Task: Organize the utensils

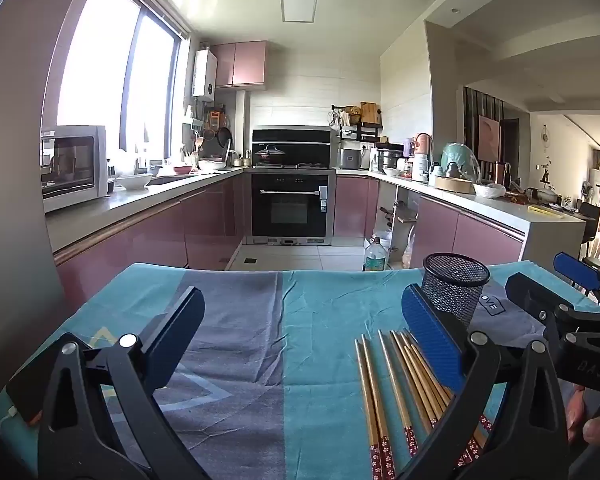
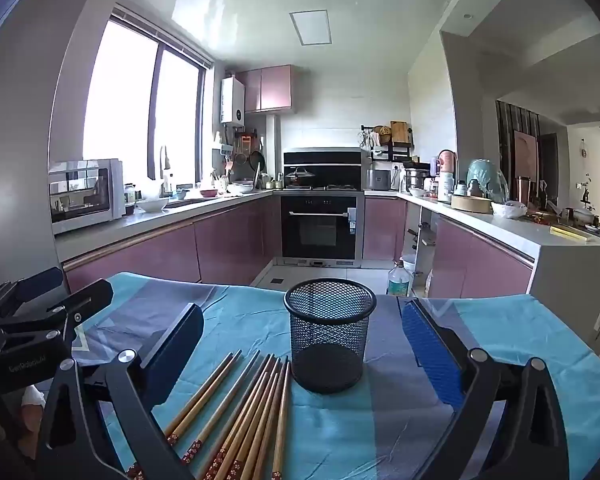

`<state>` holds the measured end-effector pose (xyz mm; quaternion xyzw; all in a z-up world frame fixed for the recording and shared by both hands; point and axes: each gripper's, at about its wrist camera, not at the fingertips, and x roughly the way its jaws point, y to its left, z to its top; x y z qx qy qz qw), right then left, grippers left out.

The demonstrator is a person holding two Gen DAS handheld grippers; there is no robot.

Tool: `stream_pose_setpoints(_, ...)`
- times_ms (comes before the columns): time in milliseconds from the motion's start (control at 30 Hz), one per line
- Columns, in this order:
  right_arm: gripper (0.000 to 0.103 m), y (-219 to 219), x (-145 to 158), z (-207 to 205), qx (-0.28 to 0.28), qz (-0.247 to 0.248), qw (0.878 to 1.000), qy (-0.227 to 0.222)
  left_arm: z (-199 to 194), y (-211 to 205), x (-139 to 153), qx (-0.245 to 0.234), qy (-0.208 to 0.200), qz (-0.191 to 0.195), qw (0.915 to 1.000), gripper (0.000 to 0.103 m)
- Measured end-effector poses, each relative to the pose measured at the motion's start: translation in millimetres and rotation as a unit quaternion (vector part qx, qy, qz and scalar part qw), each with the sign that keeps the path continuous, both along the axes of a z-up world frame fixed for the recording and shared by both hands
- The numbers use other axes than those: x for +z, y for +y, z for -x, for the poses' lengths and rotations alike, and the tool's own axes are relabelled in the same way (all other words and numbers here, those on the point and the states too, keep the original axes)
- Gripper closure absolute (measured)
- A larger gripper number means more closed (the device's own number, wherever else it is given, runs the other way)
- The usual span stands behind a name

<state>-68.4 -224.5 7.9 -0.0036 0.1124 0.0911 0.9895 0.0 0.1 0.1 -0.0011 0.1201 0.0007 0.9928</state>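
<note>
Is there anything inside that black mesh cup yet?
The mesh cup looks empty: only its dark bottom shows through the wire. The chopsticks all lie on the cloth beside it. The floor's far edge is hidden.

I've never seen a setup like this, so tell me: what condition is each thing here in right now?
Black wire-mesh cup: upright, empty, on the cloth.
Wooden chopsticks with red flowered ends: lying loose on the cloth, beside the cup, none inside.
Blue and grey tablecloth: spread out, creased.
Left tool: open, holding nothing.
Right tool: open, holding nothing.
</note>
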Motion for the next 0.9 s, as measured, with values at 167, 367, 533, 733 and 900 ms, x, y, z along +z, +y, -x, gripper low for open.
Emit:
stream_pose_setpoints(167, 0.007, 2, -1, 0, -0.001, 0.001, 1.0, -0.005, 2, 2, 1, -0.003, -0.003, 0.01, 0.9999, 0.006)
stream_pose_setpoints(367, 0.007, -5, 8, 2, -0.01, 0.0, 1.0, -0.009, -6, -2, -1, -0.004, 0.005, 0.01, 0.9999, 0.006)
stream_pose_setpoints(533, 0.007, -2, 1, 7, -0.015, -0.002, 1.0, -0.019, 0, -1, -2, -0.003, 0.002, 0.016, 0.9999, 0.006)
stream_pose_setpoints(733, 0.007, -4, 2, 9, -0.018, -0.006, 1.0, -0.023, 0, -1, -1, -0.003, 0.003, 0.017, 0.9998, 0.006)
stream_pose_setpoints(900, 0.007, -4, 0, 5, -0.019, -0.006, 1.0, -0.022, 0, -1, -1, -0.004, 0.004, 0.018, 0.9998, 0.006)
